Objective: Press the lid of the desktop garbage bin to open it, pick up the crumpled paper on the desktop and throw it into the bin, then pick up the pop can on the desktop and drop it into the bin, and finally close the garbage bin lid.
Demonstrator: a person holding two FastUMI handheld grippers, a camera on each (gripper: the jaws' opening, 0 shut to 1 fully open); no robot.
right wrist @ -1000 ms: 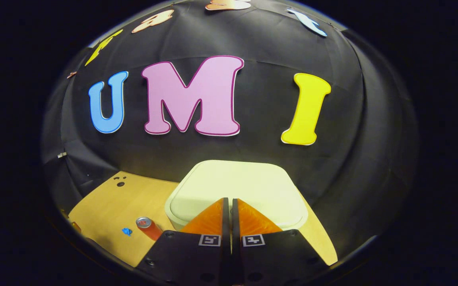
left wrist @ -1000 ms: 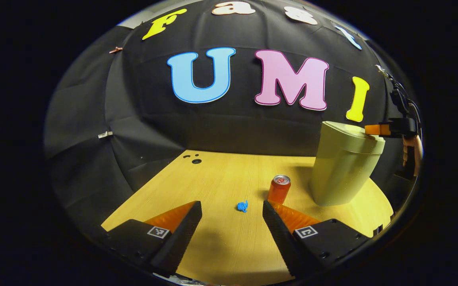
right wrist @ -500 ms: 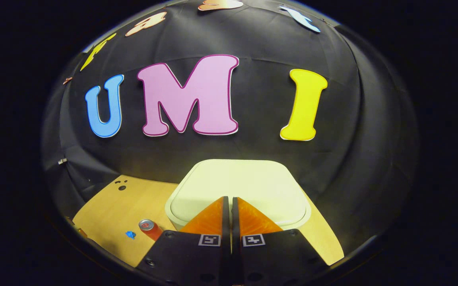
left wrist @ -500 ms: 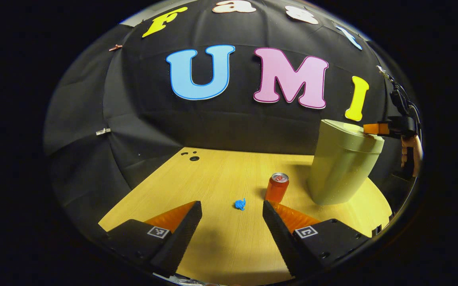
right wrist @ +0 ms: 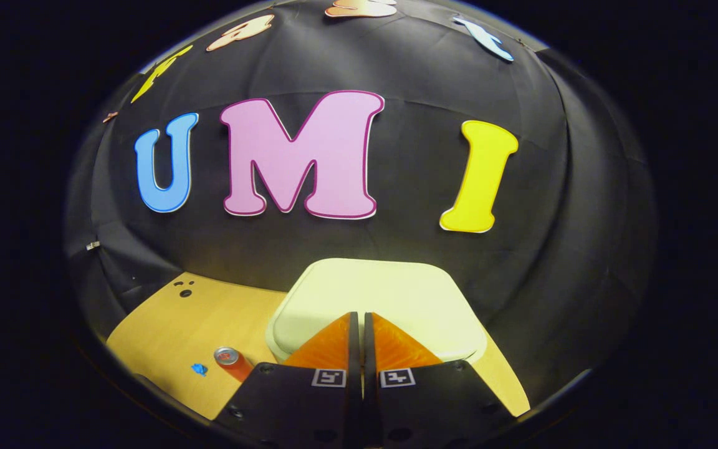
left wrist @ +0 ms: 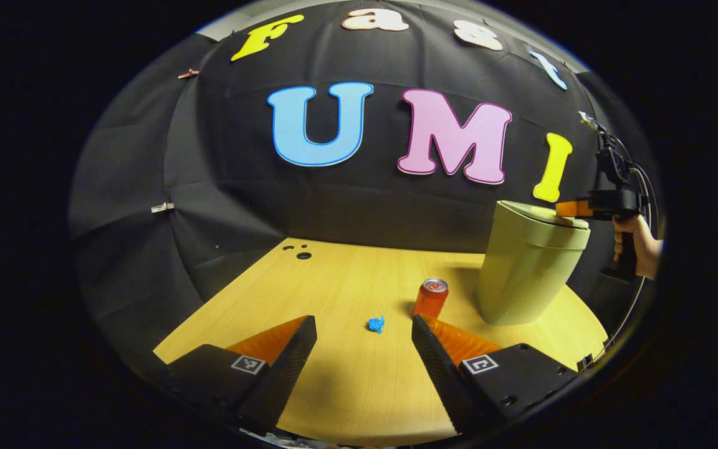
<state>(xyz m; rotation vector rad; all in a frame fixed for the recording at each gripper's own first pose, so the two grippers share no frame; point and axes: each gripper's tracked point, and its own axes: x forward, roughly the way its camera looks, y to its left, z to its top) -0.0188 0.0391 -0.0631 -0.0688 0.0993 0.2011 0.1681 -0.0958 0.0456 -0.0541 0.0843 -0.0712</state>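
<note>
A pale green bin stands at the right of the wooden table, its lid down. My right gripper is shut with nothing between its fingers, and its tips rest on the near edge of the lid. From the left gripper view, that right gripper touches the lid's right side, held by a hand. An orange pop can stands upright left of the bin. A small blue crumpled paper lies beside it. My left gripper hovers open just short of the paper.
Black cloth walls close off the table at the back and left. Small holes mark the table's far left corner. A cable hangs below the hand by the table's right edge. In the right gripper view the can and paper sit low left.
The right gripper's tips stay on the lid while its view tilts slightly. The left gripper drew back and up a little, so can and bin look smaller. The lid remains down.
</note>
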